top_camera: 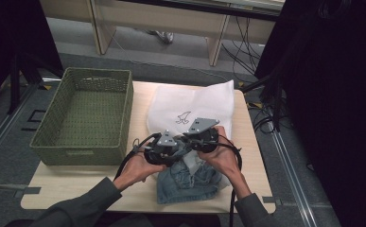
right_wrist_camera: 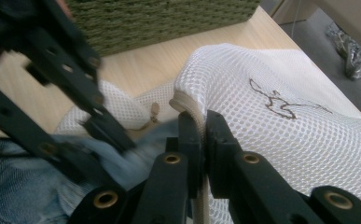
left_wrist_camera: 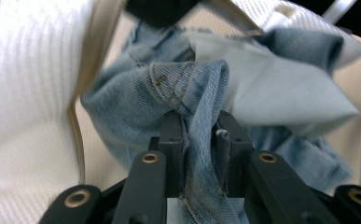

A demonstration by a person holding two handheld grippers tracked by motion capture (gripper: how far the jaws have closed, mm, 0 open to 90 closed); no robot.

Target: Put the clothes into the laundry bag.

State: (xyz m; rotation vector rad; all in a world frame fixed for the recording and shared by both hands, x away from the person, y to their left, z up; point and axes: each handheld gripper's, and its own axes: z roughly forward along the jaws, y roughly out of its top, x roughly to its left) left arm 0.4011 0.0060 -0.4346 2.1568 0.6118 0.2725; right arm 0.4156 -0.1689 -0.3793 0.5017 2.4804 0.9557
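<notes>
My main worry is the white mesh bag (top_camera: pixel 190 106) itself: it lies flat across the back of the worktop (top_camera: pixel 76 189), and I hold its mouth by one point only, so the opening could sag shut as I push cloth toward it. The right tongs (right_wrist_camera: pixel 200 122) are clamped tight on the bag's corded rim, which runs up between the pads. If I pull too hard there, I judge the cord will slide through, or the whole bag will drag toward me. Next is the denim garment (top_camera: pixel 187 182), bunched at the near edge of the worktop just in front of the bag's mouth. The left tongs (left_wrist_camera: pixel 199 128) have a stitched fold of it pinched between the pads, closed down on that ridge of cloth. It is a thin bite on a heavy bundle, so the fold may slip out, or the loose part may slump off the near edge. The two tongs sit almost touching, and the left gripper view is blurred, so I cannot be sure they are clear of each other. The green woven basket (top_camera: pixel 83 116) walls off the left, while the worktop to the right of the bag is narrow; open room lies mostly behind.
</notes>
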